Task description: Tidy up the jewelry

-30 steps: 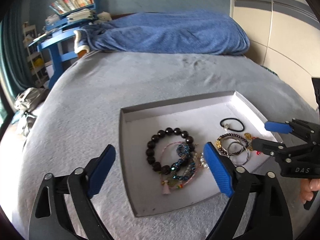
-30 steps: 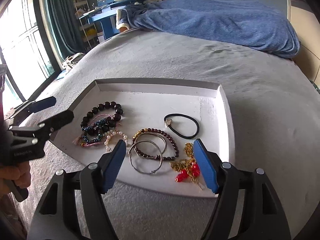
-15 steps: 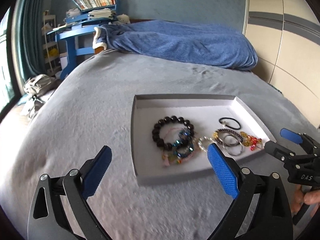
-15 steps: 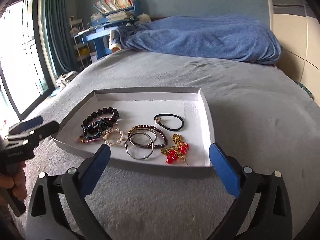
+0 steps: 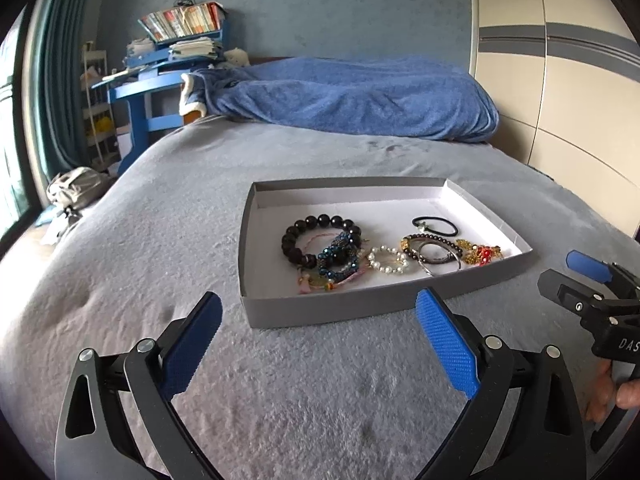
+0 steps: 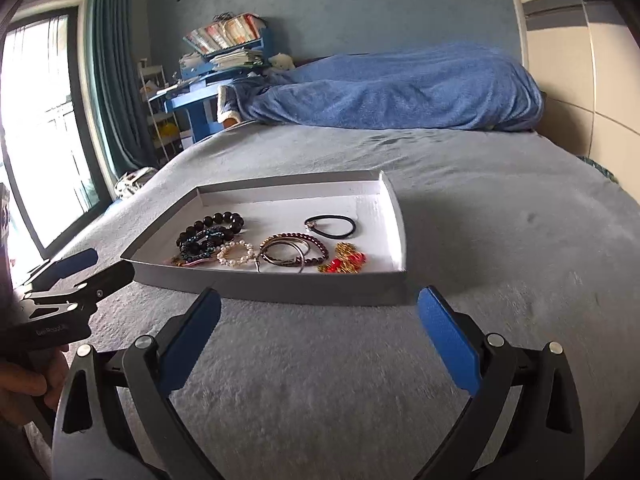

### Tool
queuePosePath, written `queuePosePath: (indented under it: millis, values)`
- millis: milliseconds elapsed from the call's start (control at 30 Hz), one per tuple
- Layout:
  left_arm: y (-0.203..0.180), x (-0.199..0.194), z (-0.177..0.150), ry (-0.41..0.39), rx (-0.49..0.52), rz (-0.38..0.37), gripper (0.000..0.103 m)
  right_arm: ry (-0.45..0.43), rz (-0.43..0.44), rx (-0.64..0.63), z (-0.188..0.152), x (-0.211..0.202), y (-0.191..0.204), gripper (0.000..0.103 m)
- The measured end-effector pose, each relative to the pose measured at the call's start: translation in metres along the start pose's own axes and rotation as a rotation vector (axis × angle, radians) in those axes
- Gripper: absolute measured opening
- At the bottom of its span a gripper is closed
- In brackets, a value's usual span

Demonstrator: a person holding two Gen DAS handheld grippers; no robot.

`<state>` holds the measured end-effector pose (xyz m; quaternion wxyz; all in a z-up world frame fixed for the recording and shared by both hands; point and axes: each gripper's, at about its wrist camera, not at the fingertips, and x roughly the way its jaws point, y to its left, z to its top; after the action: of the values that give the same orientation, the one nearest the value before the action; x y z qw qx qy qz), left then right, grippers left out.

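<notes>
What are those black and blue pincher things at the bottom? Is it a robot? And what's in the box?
No robot: a person holds one claw in each hand, with a camera on each looking forward. One picture shows the left claw, the other the right claw. Both are open and hold nothing. On the grey bed sits a shallow grey tray with jewelry: a black bead bracelet, a pearl bracelet, a black hair tie, silver rings and a red and gold charm.
</notes>
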<state>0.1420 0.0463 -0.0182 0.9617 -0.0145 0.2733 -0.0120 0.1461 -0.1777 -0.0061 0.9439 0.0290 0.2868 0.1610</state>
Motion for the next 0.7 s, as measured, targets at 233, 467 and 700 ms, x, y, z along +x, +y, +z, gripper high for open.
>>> queuePosePath:
  millis: [233,467,700]
  values:
    - [-0.009,-0.009,-0.006,-0.020,0.037,-0.009,0.098,0.002,0.010,0.002,-0.008,-0.007,-0.001,0.097]
    - [-0.007,-0.013,-0.009,-0.028,0.027,-0.004,0.098,-0.020,0.006,-0.063,-0.010,-0.011,0.013,0.097]
    - [-0.004,-0.015,-0.009,-0.033,0.014,0.002,0.098,-0.021,0.011,-0.053,-0.010,-0.011,0.012,0.097]
